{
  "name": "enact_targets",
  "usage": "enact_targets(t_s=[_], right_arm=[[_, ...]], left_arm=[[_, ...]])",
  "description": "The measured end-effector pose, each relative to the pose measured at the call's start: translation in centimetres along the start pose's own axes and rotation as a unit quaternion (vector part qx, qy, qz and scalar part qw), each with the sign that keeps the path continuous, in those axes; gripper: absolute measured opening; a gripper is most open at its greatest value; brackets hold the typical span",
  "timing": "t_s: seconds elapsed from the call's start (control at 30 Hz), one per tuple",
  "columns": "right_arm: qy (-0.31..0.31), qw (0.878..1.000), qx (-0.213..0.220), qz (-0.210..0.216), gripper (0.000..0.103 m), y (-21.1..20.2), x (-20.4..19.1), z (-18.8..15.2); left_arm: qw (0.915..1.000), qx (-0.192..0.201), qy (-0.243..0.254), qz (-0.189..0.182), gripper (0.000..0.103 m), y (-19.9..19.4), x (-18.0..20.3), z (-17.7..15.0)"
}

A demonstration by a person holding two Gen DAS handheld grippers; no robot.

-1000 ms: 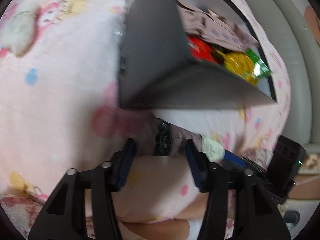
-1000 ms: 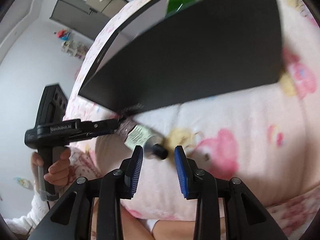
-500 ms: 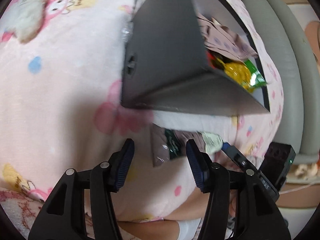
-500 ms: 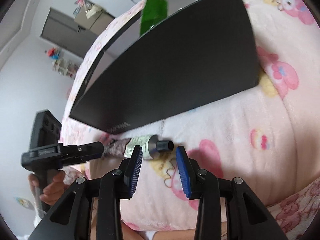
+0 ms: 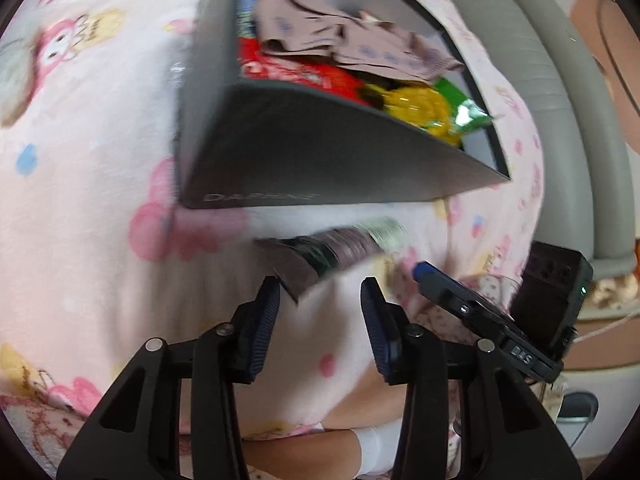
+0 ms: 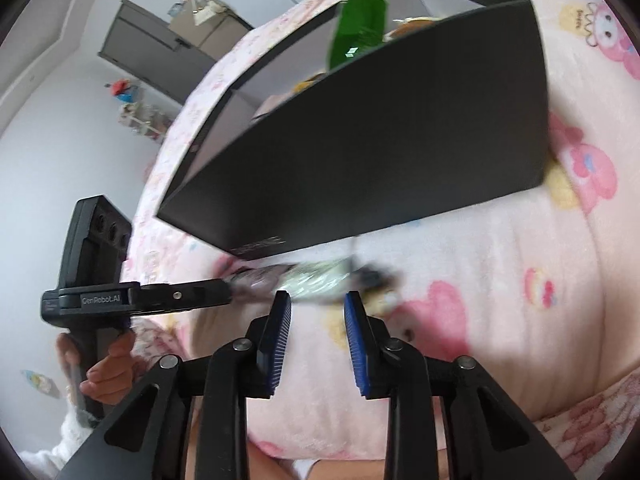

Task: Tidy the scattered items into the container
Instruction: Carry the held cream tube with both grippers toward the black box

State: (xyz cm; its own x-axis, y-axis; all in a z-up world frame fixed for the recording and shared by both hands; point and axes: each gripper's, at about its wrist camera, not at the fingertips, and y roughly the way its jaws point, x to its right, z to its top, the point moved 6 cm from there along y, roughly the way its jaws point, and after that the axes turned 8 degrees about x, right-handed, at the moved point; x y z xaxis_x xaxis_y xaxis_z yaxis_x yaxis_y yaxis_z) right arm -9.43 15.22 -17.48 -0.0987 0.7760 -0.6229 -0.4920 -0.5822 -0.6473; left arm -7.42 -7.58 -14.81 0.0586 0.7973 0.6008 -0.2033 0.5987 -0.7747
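On my left tool (image 6: 226, 294) I read "CenRobot.AI" along its black body. The dark box (image 5: 320, 152) shows blurred lettering on its wall, maybe "DAPHNE". My right tool (image 5: 418, 270) carries "D4S", roughly.

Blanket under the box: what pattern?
The blanket is pale pink fleece printed with pink cartoon characters. Right wrist view shows it best.

Bedroom, soft daylight.
Pink cartoon-print blanket (image 6: 500, 288) underfoot; white wall (image 6: 60, 140) at nine o'clock, grey cabinet (image 6: 160, 52) at eleven, grey padded headboard (image 5: 560, 100) at two.
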Motion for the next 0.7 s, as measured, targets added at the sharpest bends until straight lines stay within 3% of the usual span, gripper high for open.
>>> enact_targets(t_s=[0.1, 0.27, 0.4, 0.57, 0.7], right_arm=[[-0.003, 1.000, 0.008, -0.023, 0.024, -0.3, 0.5, 0.2], [0.051, 0.997, 0.035, -0.041, 0.024, -1.0, 2.4, 1.4], [0.040, 0.995, 0.036, -0.083, 0.024, -0.4, 2.8, 3.3], [0.073, 0.994, 0.024, -0.076, 0.024, 1.9, 3.7, 3.7], [0.061, 0.995, 0.005, -0.077, 0.025, 3.1, 3.6, 2.7]], left_arm=[[0.9995, 0.001, -0.009, 0.032, 0.042, 0.4, -0.8, 0.1], [0.9977, 0.018, -0.055, 0.035, 0.042, 0.8, -2.0, 0.6], [0.9943, 0.045, -0.086, 0.044, 0.043, -0.2, -3.5, 1.5], [0.9882, 0.077, -0.129, 0.030, 0.043, -1.2, -5.3, 2.7], [0.9871, 0.081, -0.136, 0.024, 0.043, -2.0, -6.1, 2.8]])
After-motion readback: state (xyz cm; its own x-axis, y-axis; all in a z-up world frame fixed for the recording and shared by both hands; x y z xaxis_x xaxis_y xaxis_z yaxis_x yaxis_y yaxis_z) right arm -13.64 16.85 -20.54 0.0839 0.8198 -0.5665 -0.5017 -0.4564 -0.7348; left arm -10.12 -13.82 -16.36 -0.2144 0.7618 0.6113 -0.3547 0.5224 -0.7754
